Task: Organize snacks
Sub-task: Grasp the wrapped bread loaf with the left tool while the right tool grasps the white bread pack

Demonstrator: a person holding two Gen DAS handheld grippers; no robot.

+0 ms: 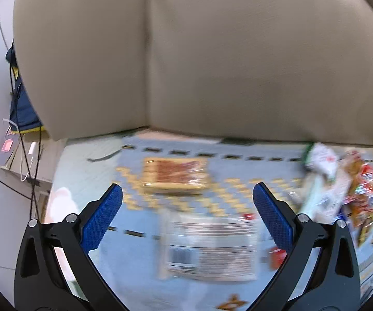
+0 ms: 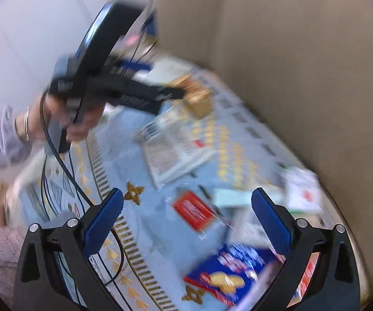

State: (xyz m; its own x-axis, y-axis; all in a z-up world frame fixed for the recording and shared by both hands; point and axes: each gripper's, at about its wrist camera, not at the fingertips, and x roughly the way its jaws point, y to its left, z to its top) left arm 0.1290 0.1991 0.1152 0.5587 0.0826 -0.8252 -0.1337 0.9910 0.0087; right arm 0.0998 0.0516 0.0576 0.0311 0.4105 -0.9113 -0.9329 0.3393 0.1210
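In the left wrist view, the left tool (image 1: 187, 213) is wide open and holds nothing, with a see-through packet (image 1: 209, 248) lying on the blue rug (image 1: 88, 160) right under it, a brown cracker pack (image 1: 176, 175) past that, nearer the sofa (image 1: 212, 64), and a heap of snack bags (image 1: 342, 194) off to the right. In the right wrist view, the right tool (image 2: 186, 216) is also wide open and empty over a red packet (image 2: 195, 210) and a blue cookie bag (image 2: 235, 274), while a hand (image 2: 64, 119) holds the other tool up by the cracker pack (image 2: 196, 96). I think sorting has barely begun and the next move is to drop onto one snack and pinch it; I see no box or basket.

A light blue cloth (image 1: 88, 160) with gold zigzags and black dashes lies under beige cushions (image 1: 212, 59). At twelve o'clock sits a tan-and-red pack (image 1: 174, 175); at six o'clock, right view, a blue-and-red bag (image 2: 227, 272); a red packet (image 2: 195, 213) sits mid-frame.
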